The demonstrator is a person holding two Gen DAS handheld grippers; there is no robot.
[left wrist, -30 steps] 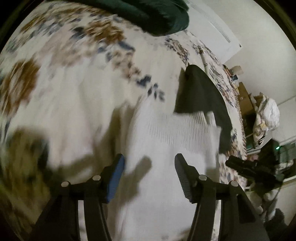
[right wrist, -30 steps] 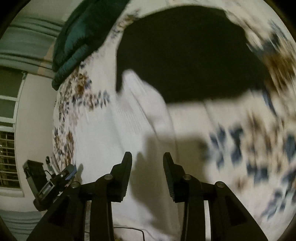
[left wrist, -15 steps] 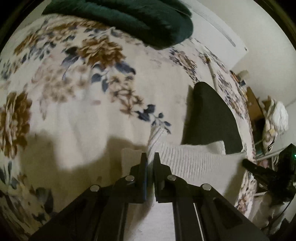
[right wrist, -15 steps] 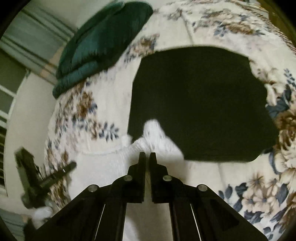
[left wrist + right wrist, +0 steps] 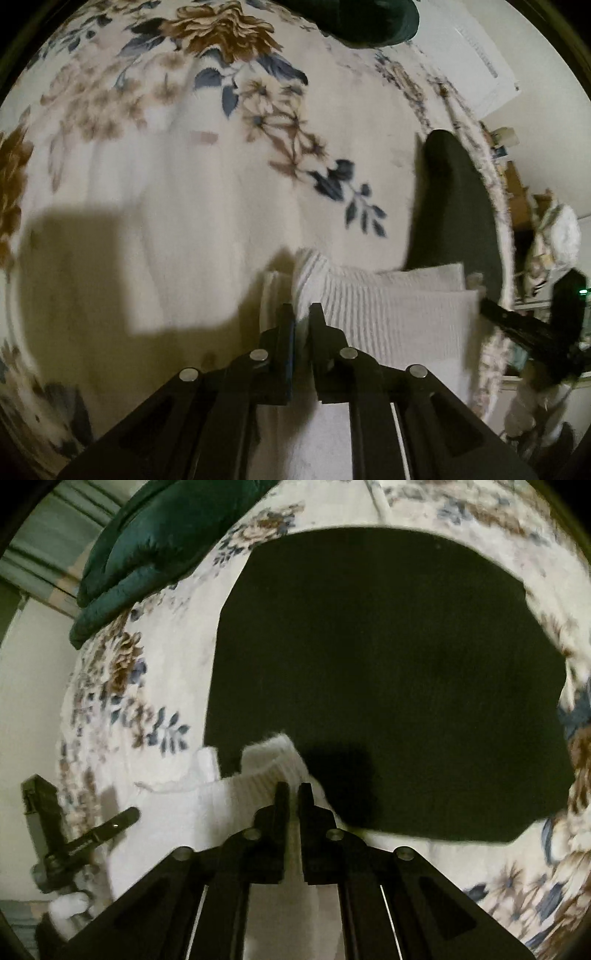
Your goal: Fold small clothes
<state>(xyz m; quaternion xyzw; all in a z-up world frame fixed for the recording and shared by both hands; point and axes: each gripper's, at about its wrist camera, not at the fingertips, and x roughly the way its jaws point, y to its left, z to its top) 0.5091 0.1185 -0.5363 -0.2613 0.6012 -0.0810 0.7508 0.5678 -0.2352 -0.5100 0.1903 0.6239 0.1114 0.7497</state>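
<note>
Two corners of the white ribbed garment (image 5: pixel 388 317) are in your grip, one in each claw, and its body lies on the floral bedspread (image 5: pixel 184 184) below you. Your left gripper (image 5: pixel 302 317) is nearly closed, with the knitted edge pinched between the fingers; your right gripper (image 5: pixel 293 795) is the same, narrow and holding the other corner of this white piece (image 5: pixel 236 794).

I judge the cloth as light and very soft. It will sag and stretch between your two claws, so keep them level with each other. The ribbed edge is the thicker part and the best place to hold, because thin knit can slip out of a pinch.

From the left wrist you see the long ribbed edge running to the right, and the right claw's handle behind it; the black cloth (image 5: pixel 450 206) appears there only as a narrow strip. From the right wrist this black piece (image 5: pixel 388 672) shows wide and flat, with your white corner lying over its near edge, and the dark green blanket (image 5: pixel 162 542) is clear at the far side of the bed.
</note>
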